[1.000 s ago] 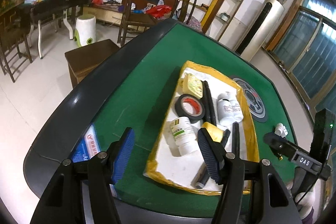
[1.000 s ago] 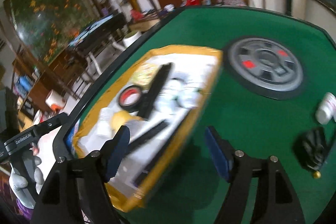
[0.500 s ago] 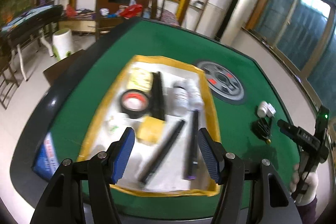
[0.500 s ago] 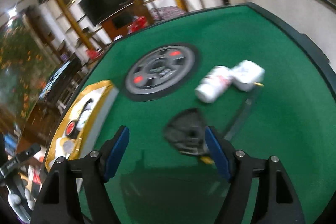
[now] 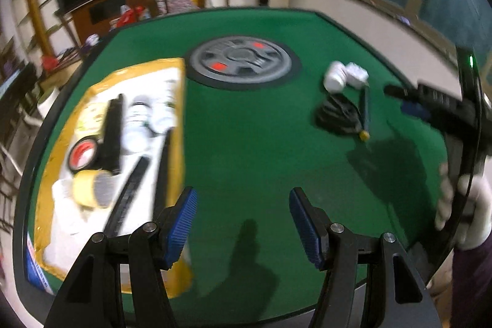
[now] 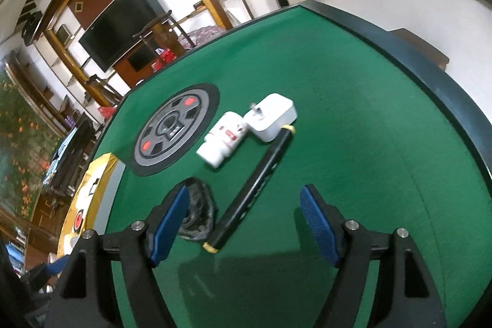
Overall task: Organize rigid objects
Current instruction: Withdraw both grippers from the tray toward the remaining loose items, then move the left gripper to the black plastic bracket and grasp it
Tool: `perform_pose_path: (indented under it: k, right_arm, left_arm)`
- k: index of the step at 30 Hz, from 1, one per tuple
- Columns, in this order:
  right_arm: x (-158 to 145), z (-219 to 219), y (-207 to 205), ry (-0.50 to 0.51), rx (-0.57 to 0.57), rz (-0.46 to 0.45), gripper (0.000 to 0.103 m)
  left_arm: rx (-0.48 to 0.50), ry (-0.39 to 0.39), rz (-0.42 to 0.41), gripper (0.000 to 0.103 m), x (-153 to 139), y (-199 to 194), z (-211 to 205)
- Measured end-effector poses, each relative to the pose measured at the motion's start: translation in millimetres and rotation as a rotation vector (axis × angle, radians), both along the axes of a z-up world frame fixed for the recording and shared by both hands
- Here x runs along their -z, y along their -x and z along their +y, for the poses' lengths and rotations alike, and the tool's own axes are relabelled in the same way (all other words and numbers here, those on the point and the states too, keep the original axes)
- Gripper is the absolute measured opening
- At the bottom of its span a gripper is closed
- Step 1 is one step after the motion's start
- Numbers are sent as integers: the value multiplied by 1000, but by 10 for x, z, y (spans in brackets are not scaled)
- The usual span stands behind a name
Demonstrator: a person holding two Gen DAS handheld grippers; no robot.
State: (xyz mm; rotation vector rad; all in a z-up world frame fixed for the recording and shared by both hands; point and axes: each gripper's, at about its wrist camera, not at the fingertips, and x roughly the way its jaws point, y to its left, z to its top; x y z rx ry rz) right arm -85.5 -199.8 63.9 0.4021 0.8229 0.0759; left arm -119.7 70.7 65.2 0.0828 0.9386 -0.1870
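Felt of a green table (image 5: 246, 128) fills the left wrist view. The left gripper (image 5: 243, 223) hangs over the near edge with its blue pads wide apart and nothing between them. Along the left edge of the table lies a yellow tray (image 5: 176, 125) with a white floor. In it are a roll of black tape (image 5: 80, 154), a yellow roll (image 5: 89, 186), white bottles (image 5: 144, 119) and several black sticks (image 5: 112, 132), all blurred. Toward the far edge a grey disc (image 5: 241, 62) is set in the felt. Near the right edge lie a white bottle (image 5: 335, 76) touching a white charger (image 5: 356, 74), a black pen (image 5: 365, 112) with yellow ends, and a dark bundle (image 5: 335, 114) just beside the pen. The right gripper (image 5: 430, 103) shows at the right edge, held by a gloved hand (image 5: 464, 205).

In the right wrist view the right gripper (image 6: 244, 223) is also wide open and holds nothing. The pen (image 6: 255, 183) lies slantwise between its pads, one end touching the charger (image 6: 272, 116). The bottle (image 6: 223, 139) lies on its side against the charger. The dark bundle (image 6: 198, 212) sits just beside the left pad. The disc (image 6: 173, 128) lies beyond, and a corner of the tray (image 6: 101, 171) shows at the left.
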Motion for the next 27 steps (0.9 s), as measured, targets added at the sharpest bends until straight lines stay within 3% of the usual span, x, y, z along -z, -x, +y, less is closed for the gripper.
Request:
perform_pose_path:
  k: [10, 14, 27]
  right_arm:
    - [-76, -295, -108, -24, 54, -19, 75]
    - [-118, -363, -233, -24, 70, -23, 81]
    - [-87, -441, -578, -22, 78, -13, 81]
  left_arm:
    - [59, -148, 17, 65, 135, -131, -486]
    - [58, -197, 21, 65, 177, -210, -571]
    - [69, -250, 70, 65, 362, -413, -718]
